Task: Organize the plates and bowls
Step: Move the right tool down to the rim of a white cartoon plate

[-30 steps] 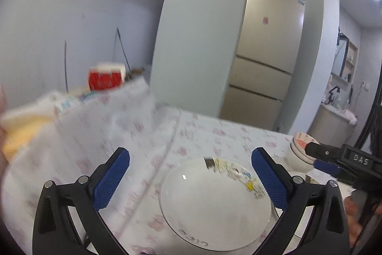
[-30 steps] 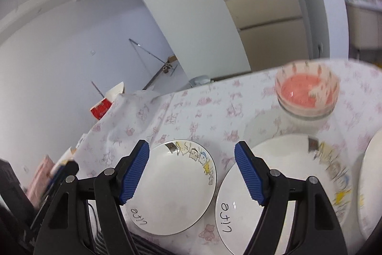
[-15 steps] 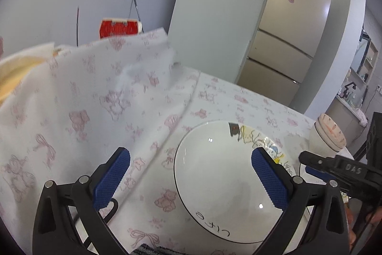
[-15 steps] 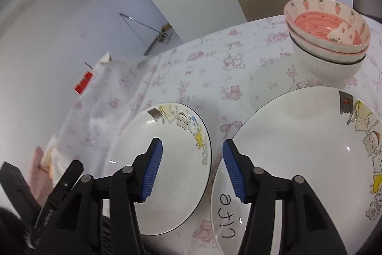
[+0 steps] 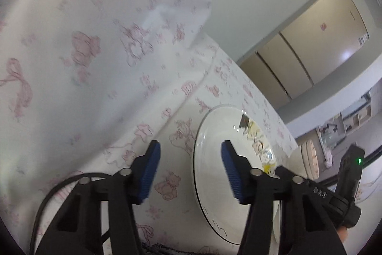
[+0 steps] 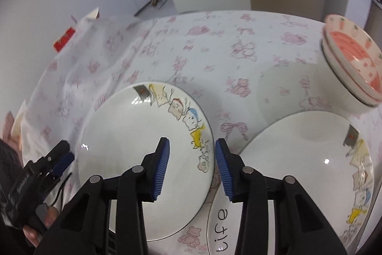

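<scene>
Jaws narrower on both tools than a second ago, and both sit lower over the table. Left gripper [image 5: 188, 173] is closing astride the left rim of the smaller plate [image 6: 143, 159], pads not yet touching. Right gripper [image 6: 192, 167] is closing astride its right rim, also clear. That plate is white, cartoon cats along one edge, flat on the pink-print tablecloth [image 6: 214, 49]. Beside it lies a bigger matching plate [image 6: 298, 171]; beyond, stacked strawberry bowls [image 6: 353, 68], empty.
</scene>
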